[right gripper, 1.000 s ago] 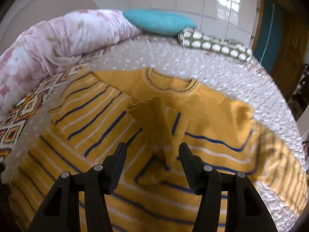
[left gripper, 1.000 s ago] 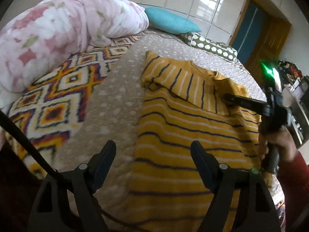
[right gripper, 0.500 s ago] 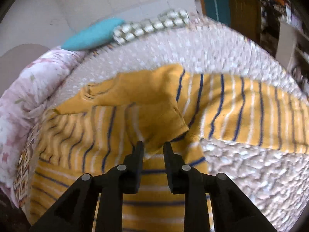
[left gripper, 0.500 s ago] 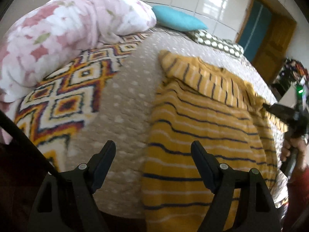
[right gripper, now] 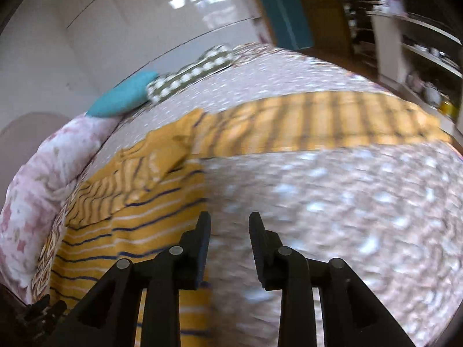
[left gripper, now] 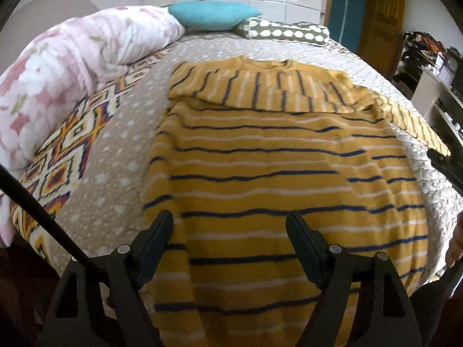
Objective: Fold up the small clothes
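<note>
Sweater (left gripper: 275,179), a fuzzy mustard knit with navy and white stripes, lies flat on the dotted quilted bedspread (left gripper: 115,156), one sleeve folded across its chest; the left gripper (left gripper: 230,237) hovers low over its hem, jaws wide apart and empty, while the right gripper (right gripper: 229,231) hangs partly open over bare quilt beside it
</note>
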`<state>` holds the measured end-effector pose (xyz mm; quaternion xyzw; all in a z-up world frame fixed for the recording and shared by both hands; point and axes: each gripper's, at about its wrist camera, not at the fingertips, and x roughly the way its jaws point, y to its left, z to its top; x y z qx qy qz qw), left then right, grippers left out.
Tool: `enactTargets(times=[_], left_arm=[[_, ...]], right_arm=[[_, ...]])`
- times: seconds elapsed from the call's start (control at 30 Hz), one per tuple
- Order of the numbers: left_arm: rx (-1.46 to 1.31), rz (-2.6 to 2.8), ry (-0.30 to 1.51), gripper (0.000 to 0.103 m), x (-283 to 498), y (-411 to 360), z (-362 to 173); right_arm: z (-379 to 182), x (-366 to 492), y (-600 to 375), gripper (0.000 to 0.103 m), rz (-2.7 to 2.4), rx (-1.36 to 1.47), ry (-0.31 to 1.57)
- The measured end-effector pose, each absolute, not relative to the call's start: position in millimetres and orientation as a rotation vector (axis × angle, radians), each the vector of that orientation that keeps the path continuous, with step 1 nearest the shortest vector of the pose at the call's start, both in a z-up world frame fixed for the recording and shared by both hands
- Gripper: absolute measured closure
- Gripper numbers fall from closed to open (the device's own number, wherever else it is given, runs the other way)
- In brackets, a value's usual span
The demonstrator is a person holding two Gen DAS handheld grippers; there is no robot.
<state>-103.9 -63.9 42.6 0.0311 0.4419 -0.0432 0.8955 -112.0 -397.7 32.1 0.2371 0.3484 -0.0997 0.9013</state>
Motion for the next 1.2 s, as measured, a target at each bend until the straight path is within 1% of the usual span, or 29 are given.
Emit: enactTargets(times=[0.1,0.27,0.33,0.43,0.6,0.63,0.7,0.77,0.83,0.93,1.07,1.2], left_arm=[[0.088,-0.101,0.886,0.024,-105,-84,51],[0.161,-0.116,0.855,0.024,-100,-118,51],[0.185,-0.116,0.850,0.024,-97,-129,47],[0.208,-0.124,0.868,0.024,-90,-142,37],[0.244,-0.125,0.926,0.024,-85,-157,14],[0.249,-0.124,0.924,0.023,-85,-157,12],[0.253,-0.116,0.913,0.018,-86,-157,9],[0.238,-0.112,0.920,0.013,-85,-153,7],[0.204,-0.112,0.937,0.010,-83,-147,5],[0.128,-0.115,0.969,0.006,-79,-136,1],[0.123,-0.119,0.967,0.005,-79,-134,0],[0.126,-0.116,0.948,0.004,-83,-135,-1]], right_arm=[[32,-127,-414,0.065,-0.280,0.458,0.698],[28,-147,-439,0.065,-0.364,0.462,0.680],[27,-154,-445,0.065,-0.373,0.459,0.674],[21,-159,-453,0.061,-0.371,0.476,0.681],[6,-160,-463,0.061,-0.387,0.524,0.701],[4,-160,-464,0.061,-0.385,0.534,0.695],[4,-161,-463,0.060,-0.391,0.528,0.693],[3,-157,-458,0.058,-0.399,0.491,0.699],[3,-153,-451,0.049,-0.401,0.451,0.702],[2,-148,-441,0.042,-0.415,0.383,0.715],[0,-150,-441,0.040,-0.421,0.396,0.697],[-1,-152,-441,0.035,-0.411,0.417,0.671]])
